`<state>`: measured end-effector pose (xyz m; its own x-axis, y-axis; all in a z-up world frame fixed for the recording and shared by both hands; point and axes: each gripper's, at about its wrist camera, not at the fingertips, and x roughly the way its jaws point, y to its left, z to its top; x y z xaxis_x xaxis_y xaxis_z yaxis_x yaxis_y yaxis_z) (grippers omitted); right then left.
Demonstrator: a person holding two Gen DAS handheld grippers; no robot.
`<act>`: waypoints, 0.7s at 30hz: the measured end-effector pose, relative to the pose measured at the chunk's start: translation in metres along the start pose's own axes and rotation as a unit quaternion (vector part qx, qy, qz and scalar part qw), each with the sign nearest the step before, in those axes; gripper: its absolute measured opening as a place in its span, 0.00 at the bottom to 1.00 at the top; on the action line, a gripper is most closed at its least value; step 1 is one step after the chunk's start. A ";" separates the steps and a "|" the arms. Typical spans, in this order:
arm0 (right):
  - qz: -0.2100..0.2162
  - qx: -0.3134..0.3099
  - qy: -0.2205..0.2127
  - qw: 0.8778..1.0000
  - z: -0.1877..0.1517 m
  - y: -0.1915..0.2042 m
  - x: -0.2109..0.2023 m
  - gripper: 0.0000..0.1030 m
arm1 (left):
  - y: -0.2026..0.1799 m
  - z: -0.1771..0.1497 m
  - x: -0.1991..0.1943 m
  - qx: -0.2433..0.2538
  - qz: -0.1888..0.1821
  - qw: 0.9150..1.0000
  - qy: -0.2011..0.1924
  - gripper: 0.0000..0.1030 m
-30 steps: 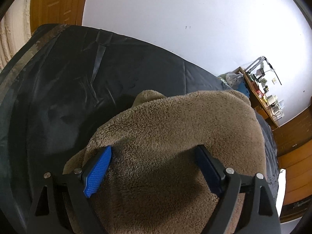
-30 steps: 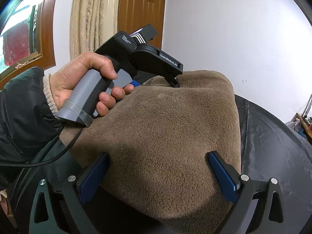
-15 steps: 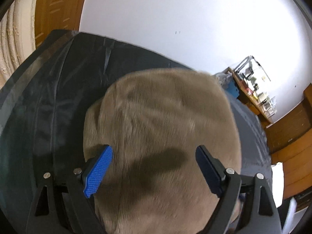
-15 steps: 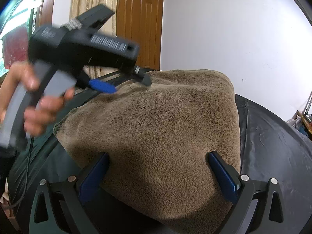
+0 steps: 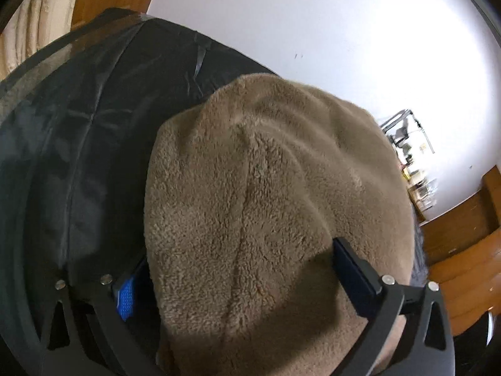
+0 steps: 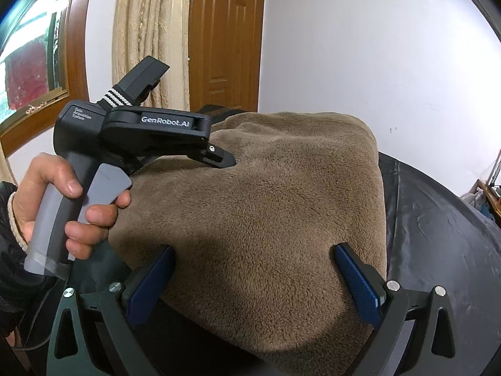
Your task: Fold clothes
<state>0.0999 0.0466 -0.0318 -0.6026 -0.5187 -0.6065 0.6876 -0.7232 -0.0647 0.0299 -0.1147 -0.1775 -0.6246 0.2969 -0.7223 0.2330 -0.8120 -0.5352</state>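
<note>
A thick brown fleece garment (image 6: 266,206) lies folded in a pile on the black sheet (image 6: 438,244). My right gripper (image 6: 253,282) is open, its blue pads straddling the pile's near edge. My left gripper (image 5: 241,285) is open too. The fleece (image 5: 266,194) bulges between its fingers and partly covers the left blue pad (image 5: 125,297). In the right wrist view a hand (image 6: 62,203) holds the left gripper (image 6: 217,156), whose tip presses into the pile's far left side.
The black sheet (image 5: 78,156) covers the whole surface, wrinkled, with its edge at far left. A wooden door (image 6: 225,40), a beige curtain (image 6: 150,31) and a window (image 6: 31,62) stand behind. A cluttered shelf (image 5: 413,169) sits far right.
The left gripper lifted and swung, then came back down onto the fleece's left side. The fleece now bunches higher between its fingers. The right gripper has stayed put.
</note>
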 end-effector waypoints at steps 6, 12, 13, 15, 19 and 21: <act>0.000 0.001 0.000 1.000 -0.002 0.000 -0.004 0.99 | 0.004 0.005 0.001 -0.009 -0.023 1.000 0.019 1.00; 0.001 0.002 0.000 1.000 -0.003 -0.002 -0.004 0.99 | 0.003 0.011 0.005 -0.005 -0.039 0.999 0.036 1.00; 0.000 0.002 0.000 1.000 -0.003 -0.001 -0.004 0.99 | 0.003 0.011 0.005 -0.003 -0.042 0.998 0.037 1.00; 0.000 0.002 0.000 1.000 -0.003 -0.001 -0.005 0.99 | 0.002 0.012 0.006 0.000 -0.047 0.998 0.039 1.00; -0.001 0.002 0.000 1.000 -0.004 0.001 -0.005 0.99 | -0.001 0.013 0.007 0.007 -0.058 0.997 0.043 1.00; -0.002 0.002 0.000 1.000 -0.004 0.002 -0.005 0.99 | -0.002 0.013 0.008 0.011 -0.063 0.997 0.045 1.00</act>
<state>0.1055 0.0497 -0.0318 -0.6047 -0.5160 -0.6067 0.6840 -0.7267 -0.0637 0.0146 -0.1171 -0.1763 -0.5781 0.4407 -0.6868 0.1404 -0.7754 -0.6157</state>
